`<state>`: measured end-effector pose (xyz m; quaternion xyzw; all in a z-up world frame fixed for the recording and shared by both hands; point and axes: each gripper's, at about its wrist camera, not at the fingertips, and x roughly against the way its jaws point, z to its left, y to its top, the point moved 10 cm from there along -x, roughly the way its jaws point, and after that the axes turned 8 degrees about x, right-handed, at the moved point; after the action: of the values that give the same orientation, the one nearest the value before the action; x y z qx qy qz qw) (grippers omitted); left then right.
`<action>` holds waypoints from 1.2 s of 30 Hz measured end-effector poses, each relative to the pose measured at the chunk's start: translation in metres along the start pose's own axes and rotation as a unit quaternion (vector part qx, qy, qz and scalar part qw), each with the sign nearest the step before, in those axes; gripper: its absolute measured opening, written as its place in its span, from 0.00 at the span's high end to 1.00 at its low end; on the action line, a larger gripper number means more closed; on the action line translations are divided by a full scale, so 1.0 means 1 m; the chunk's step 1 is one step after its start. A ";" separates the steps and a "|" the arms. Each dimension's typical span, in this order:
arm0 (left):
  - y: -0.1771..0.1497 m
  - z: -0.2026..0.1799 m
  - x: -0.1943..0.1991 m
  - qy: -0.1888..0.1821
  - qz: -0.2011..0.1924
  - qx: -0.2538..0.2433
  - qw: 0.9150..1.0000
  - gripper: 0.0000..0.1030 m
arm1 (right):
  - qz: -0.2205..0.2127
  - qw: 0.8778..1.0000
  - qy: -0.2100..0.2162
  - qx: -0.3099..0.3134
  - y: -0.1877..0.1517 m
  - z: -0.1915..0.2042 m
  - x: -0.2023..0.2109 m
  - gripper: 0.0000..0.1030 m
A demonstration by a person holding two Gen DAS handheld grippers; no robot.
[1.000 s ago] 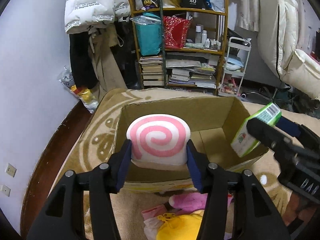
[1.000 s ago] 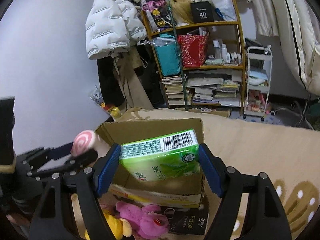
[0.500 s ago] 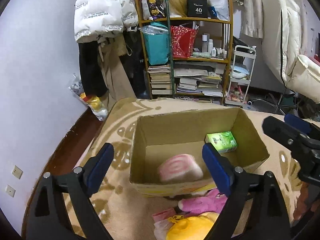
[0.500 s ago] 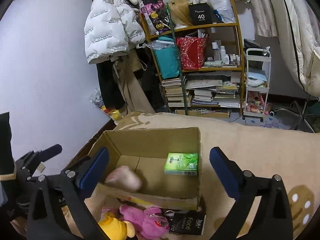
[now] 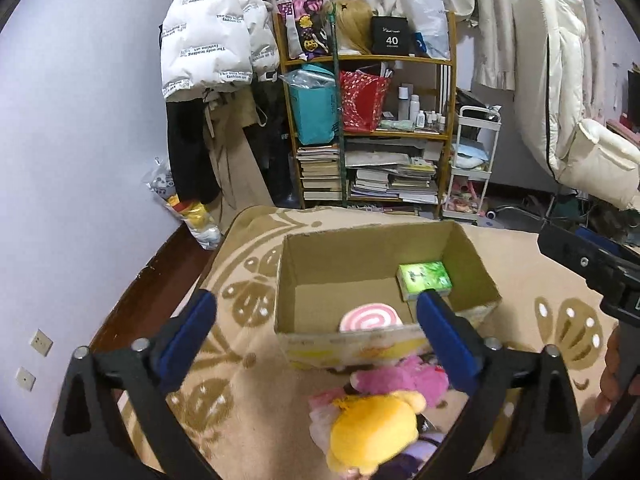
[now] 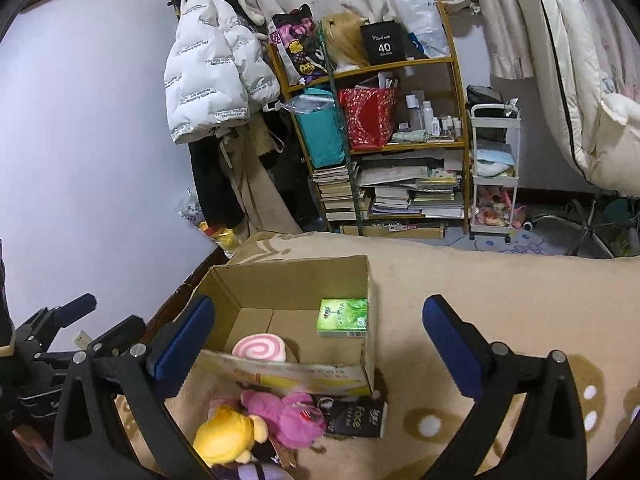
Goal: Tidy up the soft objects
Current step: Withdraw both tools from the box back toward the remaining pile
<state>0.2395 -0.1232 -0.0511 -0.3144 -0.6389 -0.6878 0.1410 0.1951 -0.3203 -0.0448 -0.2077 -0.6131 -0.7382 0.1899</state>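
An open cardboard box (image 5: pixel 320 256) (image 6: pixel 280 276) stands on the beige blanket. Inside lie a pink-and-white swirl cushion (image 5: pixel 370 318) (image 6: pixel 259 348) near the front wall and a green tissue pack (image 5: pixel 424 278) (image 6: pixel 342 316) at the right. In front of the box lie a yellow plush (image 5: pixel 372 428) (image 6: pixel 224 436) and a pink plush (image 5: pixel 400 378) (image 6: pixel 288 412). My left gripper (image 5: pixel 316 328) is open and empty, above and in front of the box. My right gripper (image 6: pixel 318 332) is open and empty, likewise back from the box.
A black "face" packet (image 6: pixel 354 418) lies by the box's front right corner. A cluttered shelf (image 5: pixel 372 132) with books, a white trolley (image 5: pixel 472 168) and hanging coats (image 5: pixel 212 56) stand behind. The blanket's left edge drops to a dark floor (image 5: pixel 160 276).
Both grippers opened and dropped their loads into the box: the swirl cushion from the left, the tissue pack from the right. Both then pulled back and up from the box.
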 end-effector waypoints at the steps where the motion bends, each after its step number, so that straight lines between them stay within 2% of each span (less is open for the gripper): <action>1: -0.003 -0.001 0.003 0.002 0.001 -0.002 1.000 0.03 | 0.000 1.000 0.000 0.001 -0.001 0.000 0.003 0.00; 10: -0.042 0.001 0.021 0.015 0.025 -0.001 1.000 0.02 | 0.013 1.000 -0.001 0.011 -0.024 0.009 0.032 0.00; 16: -0.068 0.010 0.021 0.004 0.063 0.020 0.998 0.02 | 0.026 1.000 0.004 0.014 -0.048 0.021 0.040 0.00; 22: -0.084 0.024 0.012 0.008 0.084 0.038 0.996 0.02 | 0.052 0.998 0.016 0.017 -0.076 0.033 0.034 0.00; 28: -0.095 0.031 0.004 -0.005 0.100 0.053 0.994 0.03 | 0.075 0.997 0.019 0.024 -0.102 0.036 0.024 0.00; 36: -0.113 0.026 -0.013 -0.013 0.119 0.048 0.992 0.03 | 0.107 0.994 0.011 0.027 -0.129 0.029 0.005 0.00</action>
<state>0.1885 -0.0840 -0.1485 -0.3896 -0.6313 -0.6305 0.2283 0.1241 -0.2694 -0.1443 -0.2589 -0.6048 -0.6991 0.2801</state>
